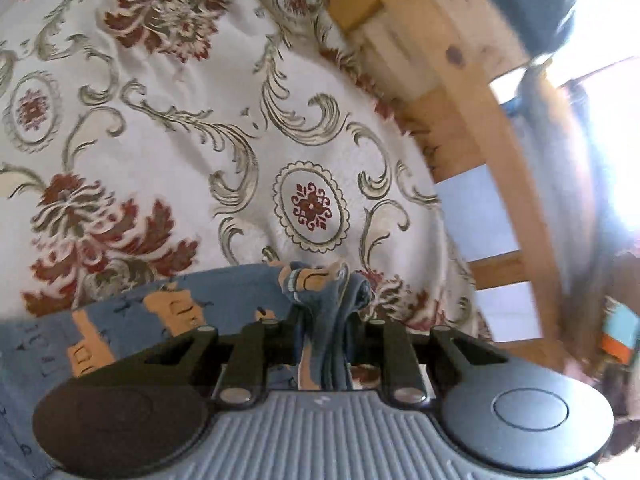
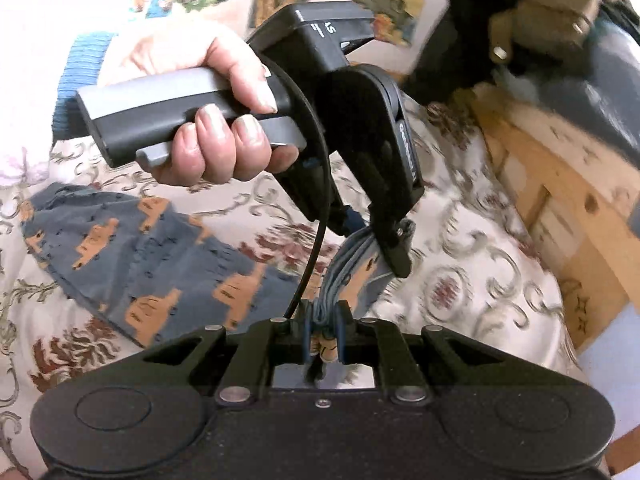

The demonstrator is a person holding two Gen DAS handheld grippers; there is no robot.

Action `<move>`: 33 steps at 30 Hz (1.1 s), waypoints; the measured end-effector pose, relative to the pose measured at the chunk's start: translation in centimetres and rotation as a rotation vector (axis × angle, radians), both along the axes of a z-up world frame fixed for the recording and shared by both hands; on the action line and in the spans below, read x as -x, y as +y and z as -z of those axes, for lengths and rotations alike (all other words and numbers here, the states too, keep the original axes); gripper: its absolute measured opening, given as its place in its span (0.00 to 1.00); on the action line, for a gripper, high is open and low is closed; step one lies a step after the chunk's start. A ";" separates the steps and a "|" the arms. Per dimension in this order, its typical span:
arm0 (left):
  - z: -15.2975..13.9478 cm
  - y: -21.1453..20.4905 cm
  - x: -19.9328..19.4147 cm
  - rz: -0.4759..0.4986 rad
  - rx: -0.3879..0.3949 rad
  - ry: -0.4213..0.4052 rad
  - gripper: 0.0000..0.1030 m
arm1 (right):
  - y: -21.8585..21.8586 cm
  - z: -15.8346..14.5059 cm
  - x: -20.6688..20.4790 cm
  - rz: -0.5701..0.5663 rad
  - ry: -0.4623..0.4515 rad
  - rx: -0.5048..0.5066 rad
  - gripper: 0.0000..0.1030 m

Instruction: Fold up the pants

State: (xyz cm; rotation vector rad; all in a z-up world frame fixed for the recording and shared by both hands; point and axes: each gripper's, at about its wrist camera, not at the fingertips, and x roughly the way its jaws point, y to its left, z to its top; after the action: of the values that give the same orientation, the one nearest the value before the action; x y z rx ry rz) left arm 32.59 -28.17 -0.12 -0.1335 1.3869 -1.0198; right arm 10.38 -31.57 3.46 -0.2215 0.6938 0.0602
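Both grippers, left gripper [image 1: 326, 320] and right gripper [image 2: 322, 332], clamp bunched pants [image 2: 152, 264] edge between fingers; fabric light, limp, drapes beyond—grip hems.

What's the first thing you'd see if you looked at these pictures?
The blue pants with orange trucks, lying on the flowery bedspread, jump out first. Both grippers pinch the bunched cloth: the left gripper and the right gripper. In the right view, a hand holds the other tool just above.
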 end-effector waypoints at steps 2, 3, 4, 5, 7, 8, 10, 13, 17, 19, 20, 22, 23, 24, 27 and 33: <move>0.0 2.5 0.0 -0.002 0.041 -0.005 0.21 | 1.9 0.0 -0.2 -0.017 0.003 0.005 0.12; 0.0 3.6 -0.2 -0.007 0.059 -0.003 0.21 | 2.8 0.0 -0.2 -0.026 0.007 0.005 0.12; 0.3 4.9 -0.3 -0.014 0.077 0.002 0.21 | 3.8 0.3 -0.4 -0.036 0.013 0.006 0.12; 0.7 6.3 -0.4 -0.023 0.092 0.007 0.21 | 4.7 0.5 -0.5 -0.046 0.018 0.011 0.12; 2.0 8.9 -0.9 -0.042 0.113 0.019 0.21 | 6.7 1.3 -0.8 -0.070 0.035 0.023 0.12; 2.8 10.2 -1.1 -0.047 0.119 0.022 0.21 | 7.6 1.8 -1.1 -0.083 0.047 0.025 0.12; 4.5 12.5 -1.4 -0.061 0.126 0.022 0.21 | 9.3 3.1 -1.7 -0.105 0.072 0.032 0.12; 7.3 15.0 -2.1 -0.076 0.131 0.030 0.21 | 11.6 5.5 -2.8 -0.134 0.120 0.034 0.12; 10.8 17.4 -2.6 -0.114 0.138 0.071 0.29 | 13.7 8.3 -3.6 -0.169 0.172 0.056 0.12; 12.2 18.4 -2.7 -0.138 0.144 0.075 0.42 | 14.2 9.5 -3.8 -0.177 0.193 0.057 0.12; 12.7 18.9 -2.8 -0.149 0.153 0.076 0.45 | 14.3 9.9 -3.8 -0.178 0.198 0.057 0.12; 13.3 19.6 -2.9 -0.175 0.193 0.090 0.46 | 14.5 10.7 -3.8 -0.178 0.198 0.057 0.13; 13.6 19.9 -3.1 -0.191 0.211 0.098 0.46 | 14.6 10.9 -3.8 -0.176 0.197 0.058 0.13; 13.7 20.1 -3.1 -0.204 0.223 0.102 0.46 | 14.6 11.0 -3.7 -0.175 0.192 0.057 0.13; 14.2 20.3 -3.3 -0.223 0.206 0.112 0.30 | 14.9 11.2 -3.7 -0.169 0.185 0.057 0.13; 14.0 20.5 -3.0 -0.242 0.198 0.096 0.19 | 14.9 11.3 -3.3 -0.155 0.171 0.051 0.13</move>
State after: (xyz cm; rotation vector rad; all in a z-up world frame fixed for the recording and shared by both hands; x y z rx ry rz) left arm 35.63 -7.67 -14.11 -0.4904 1.3169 -0.9546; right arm 13.72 -16.65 -7.83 -0.3216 0.8478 0.2113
